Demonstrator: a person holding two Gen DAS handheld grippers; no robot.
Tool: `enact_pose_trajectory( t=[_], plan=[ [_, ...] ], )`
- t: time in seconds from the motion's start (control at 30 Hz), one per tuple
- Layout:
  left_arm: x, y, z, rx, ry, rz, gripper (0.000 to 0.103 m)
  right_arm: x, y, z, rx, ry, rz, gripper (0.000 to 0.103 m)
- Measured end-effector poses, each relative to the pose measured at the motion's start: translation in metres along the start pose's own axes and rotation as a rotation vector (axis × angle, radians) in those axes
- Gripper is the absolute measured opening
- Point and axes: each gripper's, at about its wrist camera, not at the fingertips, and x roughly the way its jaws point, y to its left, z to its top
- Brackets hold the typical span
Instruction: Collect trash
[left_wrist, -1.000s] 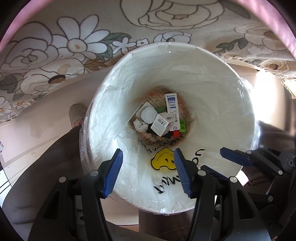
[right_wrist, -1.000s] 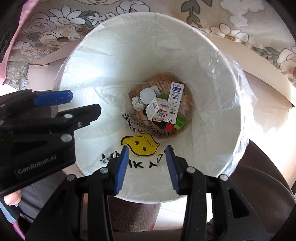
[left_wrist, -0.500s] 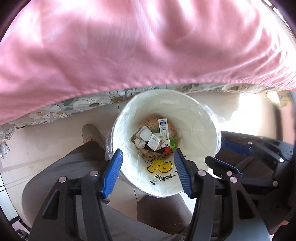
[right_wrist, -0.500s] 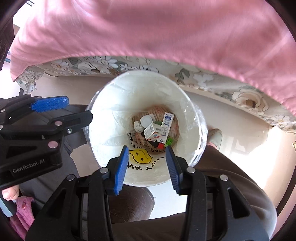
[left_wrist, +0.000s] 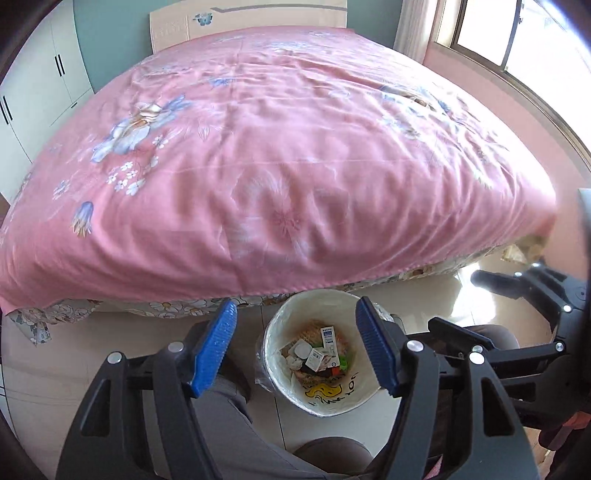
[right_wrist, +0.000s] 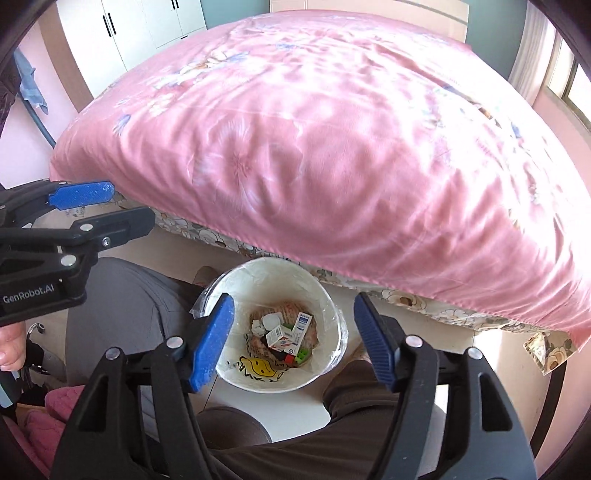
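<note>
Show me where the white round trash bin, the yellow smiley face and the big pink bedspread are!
white round trash bin (right_wrist: 325, 291): right wrist view, far inner wall.
yellow smiley face (right_wrist: 259, 366): right wrist view, middle of the face, on the bin's near inner wall.
big pink bedspread (left_wrist: 266, 147): left wrist view, middle of the cloth.
</note>
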Motion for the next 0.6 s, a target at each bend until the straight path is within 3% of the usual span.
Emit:
enact_pose_trajectory(
  t=[0.27,0.6],
  plan=[
    [-0.074,-0.008,-0.011,0.082,-0.169,0.078,0.089,-0.084,0.002,-0.008,0.029,-0.181,-0.034,0.080],
    [-0.138,-0.017,-0.050,0.158,-0.307,0.136,0.095,-0.147,0.022,-0.047,0.075,-0.371,-0.113,0.086]
  ],
)
